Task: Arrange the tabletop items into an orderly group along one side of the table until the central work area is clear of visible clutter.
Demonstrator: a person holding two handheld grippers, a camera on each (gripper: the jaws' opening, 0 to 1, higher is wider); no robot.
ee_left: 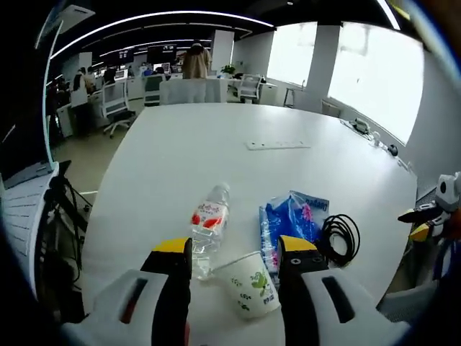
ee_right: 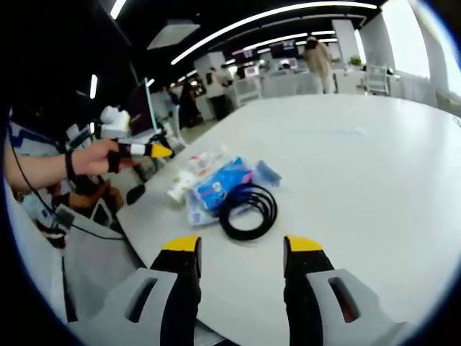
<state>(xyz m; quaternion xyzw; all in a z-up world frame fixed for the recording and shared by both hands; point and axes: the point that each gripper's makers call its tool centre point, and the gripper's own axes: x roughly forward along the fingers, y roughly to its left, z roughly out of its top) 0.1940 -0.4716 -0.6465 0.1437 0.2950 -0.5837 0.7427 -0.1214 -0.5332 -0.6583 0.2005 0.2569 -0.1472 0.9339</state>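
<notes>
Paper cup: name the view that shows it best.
Left gripper view. The paper cup lies on its side, close between that tool's jaws, beside the water bottle. In the right gripper view it is small and far, half hidden beside the blue packet.

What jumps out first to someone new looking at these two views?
A small cluster at the near edge of the big white table: a clear plastic water bottle with a red label lying down, a tipped white paper cup, a blue plastic packet and a coiled black cable. The left gripper hovers open over the cup.
</notes>
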